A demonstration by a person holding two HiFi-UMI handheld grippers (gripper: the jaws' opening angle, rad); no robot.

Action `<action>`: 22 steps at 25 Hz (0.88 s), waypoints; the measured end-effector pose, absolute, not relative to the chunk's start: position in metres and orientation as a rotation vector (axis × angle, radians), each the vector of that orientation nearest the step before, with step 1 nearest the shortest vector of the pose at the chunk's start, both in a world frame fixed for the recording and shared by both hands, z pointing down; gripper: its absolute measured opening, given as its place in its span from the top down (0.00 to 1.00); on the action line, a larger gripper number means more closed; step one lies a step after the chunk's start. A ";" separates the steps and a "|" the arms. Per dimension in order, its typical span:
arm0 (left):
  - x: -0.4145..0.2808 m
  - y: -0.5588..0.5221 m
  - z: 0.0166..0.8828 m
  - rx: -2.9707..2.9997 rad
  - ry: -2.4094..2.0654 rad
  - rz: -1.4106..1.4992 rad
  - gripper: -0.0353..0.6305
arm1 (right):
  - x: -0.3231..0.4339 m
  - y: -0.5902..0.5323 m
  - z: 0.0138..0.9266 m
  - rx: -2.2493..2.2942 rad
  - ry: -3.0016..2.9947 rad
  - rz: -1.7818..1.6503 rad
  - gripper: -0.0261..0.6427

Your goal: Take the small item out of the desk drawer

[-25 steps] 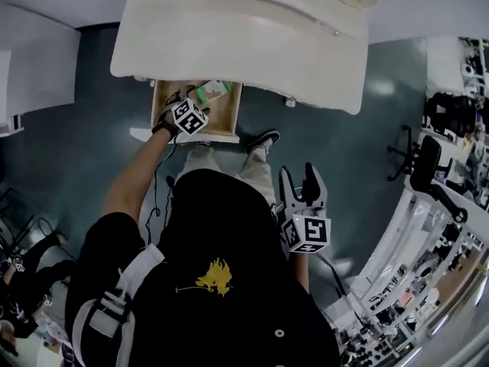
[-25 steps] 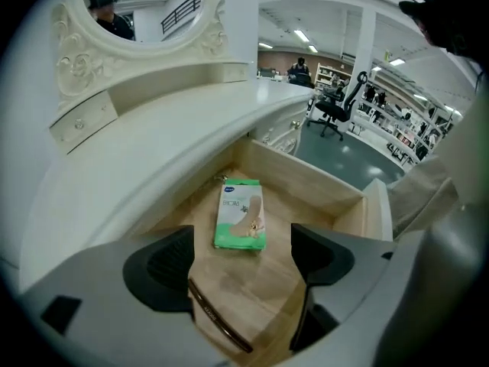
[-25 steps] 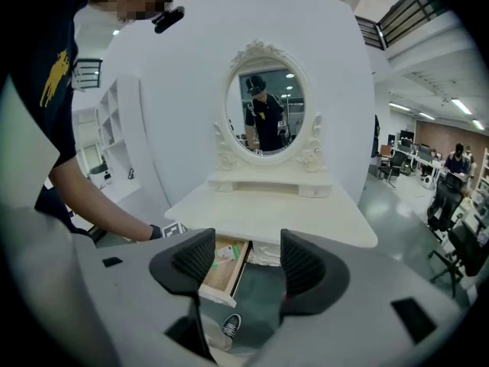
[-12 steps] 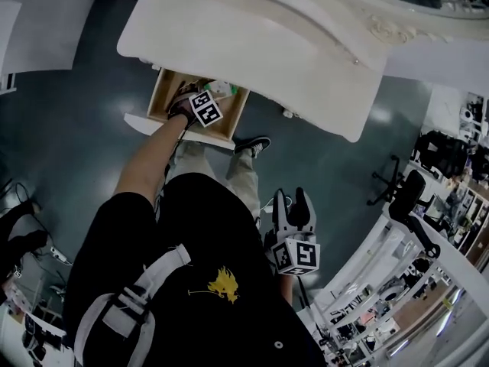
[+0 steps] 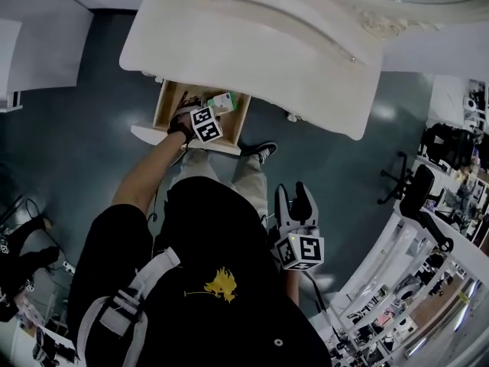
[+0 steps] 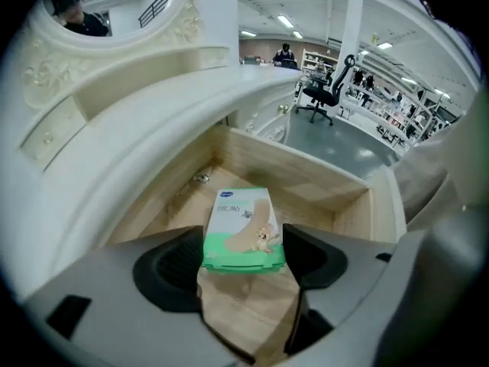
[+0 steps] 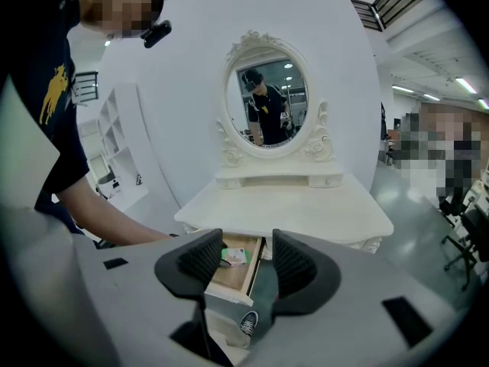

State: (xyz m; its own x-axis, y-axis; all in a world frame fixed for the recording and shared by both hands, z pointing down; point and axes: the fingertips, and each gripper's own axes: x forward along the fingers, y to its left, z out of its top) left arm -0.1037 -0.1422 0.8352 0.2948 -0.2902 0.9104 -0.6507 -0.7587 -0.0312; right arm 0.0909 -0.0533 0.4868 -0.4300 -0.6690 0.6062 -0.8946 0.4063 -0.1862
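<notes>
1. Jaws of the left gripper (image 6: 244, 260) are closing around a green-and-white box (image 6: 243, 232). Their pads sit right at its two long edges, and I cannot tell whether they press yet.
2. That box lies flat on the wooden bottom of the open drawer (image 6: 306, 170). Its near end is between the pads and its far end points to the back wall.
3. Bare wood shows on all sides of the box, so it touches no drawer wall. The widest room is toward the right of the left gripper view.
4. Overhead, the drawer (image 5: 162, 105) juts out from under the front edge of the white counter (image 5: 252, 44) in the upper middle. The left gripper (image 5: 212, 110) reaches into it from below.
5. Jaws of the right gripper (image 5: 293, 197) are closing with nothing between them. It hangs over open floor (image 5: 69, 128) in the lower right, well apart from the drawer.
6. A shoe (image 5: 262, 151) stands just below the drawer's right corner.
</notes>
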 end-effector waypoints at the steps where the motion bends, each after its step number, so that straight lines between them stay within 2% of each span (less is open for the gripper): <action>1: -0.106 -0.139 0.824 2.239 -0.872 1.440 0.45 | 0.088 -0.051 0.488 1.332 -2.235 0.698 0.63; 13: -0.119 -0.125 0.671 2.359 -1.262 1.009 0.49 | 0.049 -0.055 0.480 1.285 -2.423 0.663 0.65; 14: -0.120 -0.126 0.651 2.358 -1.324 0.921 0.93 | 0.047 -0.054 0.479 1.281 -2.437 0.658 0.65; 16: -0.119 -0.124 0.621 2.353 -1.378 0.803 0.93 | 0.045 -0.053 0.474 1.274 -2.461 0.649 0.65; 22: -0.135 -0.114 0.608 2.369 -1.428 0.853 0.93 | 0.042 -0.061 0.461 1.260 -2.519 0.595 0.65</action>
State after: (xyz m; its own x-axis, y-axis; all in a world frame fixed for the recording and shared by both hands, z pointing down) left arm -0.1349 -0.1143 0.6081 0.3495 -0.7231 0.5958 -0.8672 -0.4904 -0.0864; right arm 0.0425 -0.0612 0.4612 -0.5892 -0.6990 0.4052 -0.8065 0.5395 -0.2420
